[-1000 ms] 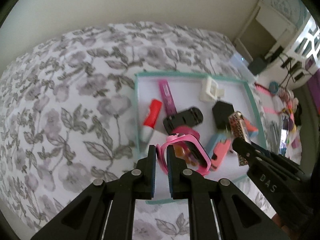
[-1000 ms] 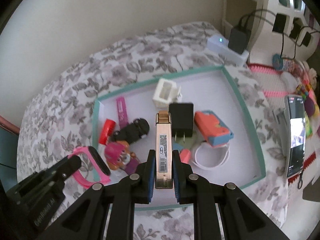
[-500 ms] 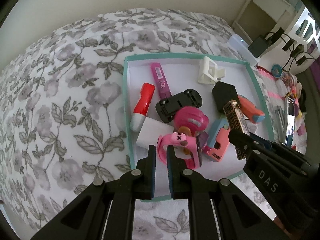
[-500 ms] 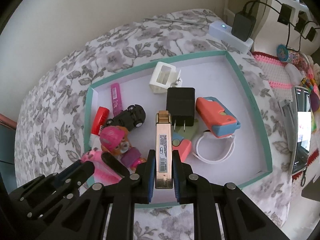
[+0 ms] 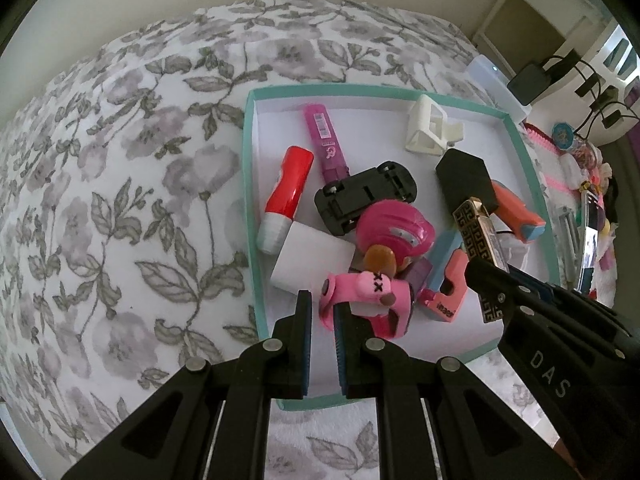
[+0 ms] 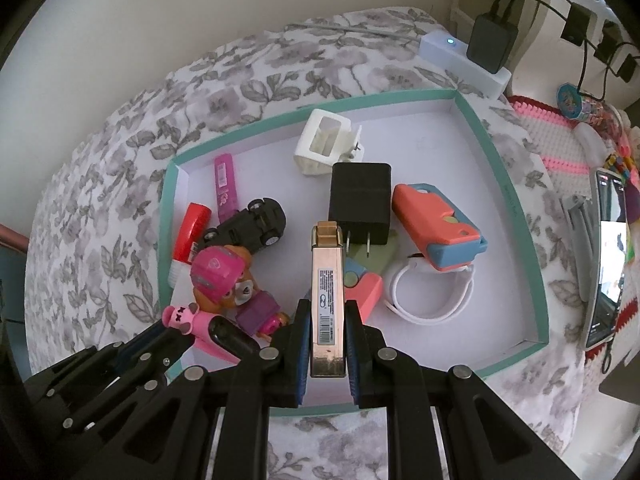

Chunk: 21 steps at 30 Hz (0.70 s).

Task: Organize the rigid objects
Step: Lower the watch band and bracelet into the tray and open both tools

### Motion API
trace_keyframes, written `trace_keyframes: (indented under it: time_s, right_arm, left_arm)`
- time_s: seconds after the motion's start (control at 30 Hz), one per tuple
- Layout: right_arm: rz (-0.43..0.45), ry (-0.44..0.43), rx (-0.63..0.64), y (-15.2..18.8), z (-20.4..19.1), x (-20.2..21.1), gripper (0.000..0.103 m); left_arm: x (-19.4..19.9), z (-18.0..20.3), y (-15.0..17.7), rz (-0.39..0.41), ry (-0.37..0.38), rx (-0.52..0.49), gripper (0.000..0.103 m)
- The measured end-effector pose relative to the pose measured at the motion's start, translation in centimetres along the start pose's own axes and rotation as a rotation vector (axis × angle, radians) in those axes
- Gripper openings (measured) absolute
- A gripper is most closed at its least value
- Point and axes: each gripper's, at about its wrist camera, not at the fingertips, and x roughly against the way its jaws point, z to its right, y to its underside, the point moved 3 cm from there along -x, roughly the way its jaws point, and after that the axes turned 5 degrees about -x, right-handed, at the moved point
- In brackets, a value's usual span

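Meanwhile right tongs (image 6: 326,320) clamp the gold box (image 6: 327,292) over the tray (image 6: 516,200).

teal-rimmed tray (image 6: 504,184) lies on floral bedspread (image 5: 120,200).

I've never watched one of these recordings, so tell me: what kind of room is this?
Most likely a bedroom in a home. The teal tray of toys and chargers sits on a soft floral bedspread, a power strip with plugged-in adapters lies by the wall, and a phone rests beside colourful trinkets.
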Motion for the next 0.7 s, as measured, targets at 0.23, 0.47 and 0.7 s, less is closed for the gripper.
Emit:
trace_keyframes:
  time_s: [0.23,0.47,0.7]
  right_arm:
    - [-0.015,0.001,0.007,0.1,-0.1,-0.4,0.018]
    - [-0.018,0.011,0.020,0.0,-0.3,-0.4,0.018]
    - [-0.012,0.024,0.035,-0.1,-0.3,-0.3,0.022]
  left_arm:
    - [-0.9,-0.4,-0.1,-0.021,-0.007,0.019,0.011]
    - [-1.1,-1.0,0.0,-0.033,-0.007,0.039,0.014]
    - [-0.8,-1.6,0.0,-0.027,0.008,0.056,0.041]
